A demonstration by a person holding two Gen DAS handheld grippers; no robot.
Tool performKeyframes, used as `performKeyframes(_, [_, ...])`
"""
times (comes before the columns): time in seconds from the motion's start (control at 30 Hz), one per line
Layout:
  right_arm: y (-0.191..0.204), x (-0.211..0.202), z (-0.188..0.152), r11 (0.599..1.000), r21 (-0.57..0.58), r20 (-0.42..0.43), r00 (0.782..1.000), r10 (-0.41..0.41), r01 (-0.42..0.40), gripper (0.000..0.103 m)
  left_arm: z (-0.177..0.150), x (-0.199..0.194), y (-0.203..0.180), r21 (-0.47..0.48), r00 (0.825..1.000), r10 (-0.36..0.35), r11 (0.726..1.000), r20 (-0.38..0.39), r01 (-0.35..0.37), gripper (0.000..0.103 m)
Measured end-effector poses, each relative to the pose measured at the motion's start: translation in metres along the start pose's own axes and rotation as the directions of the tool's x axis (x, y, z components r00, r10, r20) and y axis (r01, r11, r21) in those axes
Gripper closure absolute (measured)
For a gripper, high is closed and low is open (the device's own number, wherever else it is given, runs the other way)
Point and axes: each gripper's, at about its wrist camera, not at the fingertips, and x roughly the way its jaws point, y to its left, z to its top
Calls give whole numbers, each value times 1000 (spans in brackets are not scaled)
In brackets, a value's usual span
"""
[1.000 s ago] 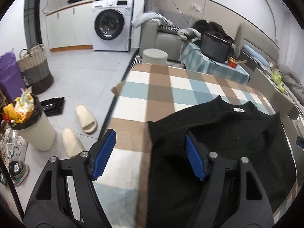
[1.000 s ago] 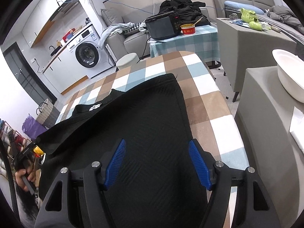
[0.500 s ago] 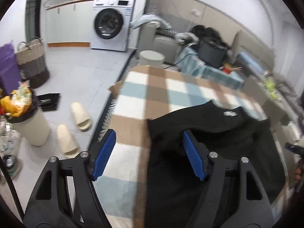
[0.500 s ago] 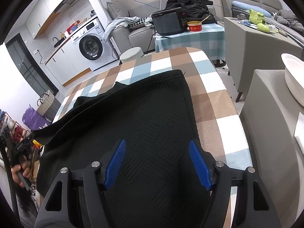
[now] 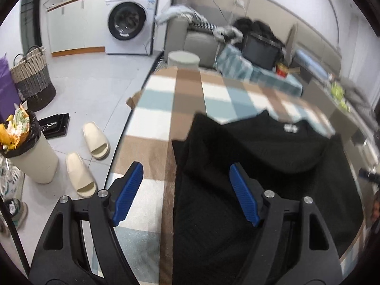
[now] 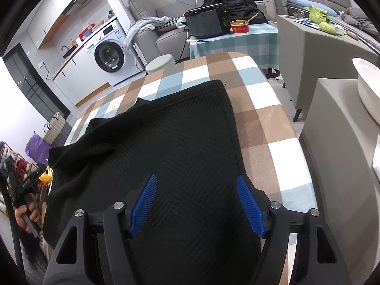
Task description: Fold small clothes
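A black knitted garment (image 5: 261, 166) lies spread on the checked tablecloth (image 5: 154, 118), its white neck label (image 5: 290, 127) facing up. My left gripper (image 5: 185, 173) hovers over the garment's left edge, one blue pad over the cloth and one over the knit. Its jaws are opening and nothing is pinched. In the right wrist view the garment (image 6: 178, 142) is rumpled at its far left. My right gripper (image 6: 196, 185) stands open just above it near the right edge, pads touching nothing.
Left of the table on the floor are two slippers (image 5: 95, 140), a full bin (image 5: 26, 147) and a woven basket (image 5: 33, 76). A grey cabinet (image 6: 337, 142) with a white bowl (image 6: 368, 87) stands close on the right. Behind are a round stool (image 6: 160, 63) and a side table (image 6: 237, 40).
The garment's left shoulder has bunched up towards the middle and hides the label in the right wrist view. The left gripper shifted slightly over the edge. The right gripper stays put.
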Motion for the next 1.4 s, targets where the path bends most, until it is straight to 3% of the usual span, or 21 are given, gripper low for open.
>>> performKeyframes(0.23, [12, 16, 11, 999, -25, -25, 999, 24, -25, 32, 14, 42, -24, 104, 998, -31, 994, -47, 36, 31])
performKeyframes(0.27, [13, 18, 13, 999, -25, -26, 999, 26, -27, 32, 17, 46, -27, 111, 998, -38, 993, -47, 43, 39])
performKeyframes(0.3, [14, 19, 15, 999, -24, -27, 999, 29, -29, 32, 19, 50, -29, 116, 998, -48, 992, -45, 53, 58])
performKeyframes(0.33, [15, 20, 16, 999, -23, -27, 999, 28, -29, 32, 21, 52, -30, 117, 998, -49, 992, -48, 54, 69])
performKeyframes(0.37, [14, 21, 17, 999, -20, -25, 999, 27, -27, 32, 22, 56, -30, 114, 998, -46, 992, -52, 52, 92])
performKeyframes(0.4, [13, 22, 18, 1000, -16, -25, 999, 25, -26, 32, 24, 56, -28, 99, 998, -51, 994, -41, 55, 99])
performKeyframes(0.57, [4, 25, 20, 1000, 11, -10, 1000, 1, -1, 32, 31, 33, -2, -34, 993, -56, 998, 102, 60, 99])
performKeyframes(0.67, [-5, 29, 26, 999, 39, 4, 1000, -26, 26, 32, 32, 44, 17, -122, 997, -50, 991, 51, 56, 98])
performKeyframes(0.77, [-10, 35, 33, 998, 53, 23, 999, -34, 33, 32, 28, 55, 19, -134, 1000, -26, 991, 1, 26, 98])
performKeyframes(1.1, [-31, 76, 66, 995, 104, 22, 1000, -8, 6, 33, 24, 53, 11, -104, 999, -37, 994, 20, 39, 98])
performKeyframes(1.13, [-33, 78, 68, 994, 107, 34, 999, -4, 0, 37, 24, 52, 11, -103, 999, -38, 994, 24, 40, 98])
performKeyframes(1.2, [-35, 82, 73, 994, 109, 39, 999, 6, -11, 56, 24, 51, 11, -100, 999, -39, 994, 27, 41, 98])
performKeyframes(1.27, [-31, 82, 75, 996, 85, 44, 998, 35, -38, 93, 23, 46, 12, -102, 998, -41, 994, 40, 45, 98])
performKeyframes(1.4, [-16, 51, 70, 998, -6, 161, 985, 62, -61, 98, 22, 21, 15, -114, 993, -68, 990, 99, 79, 99])
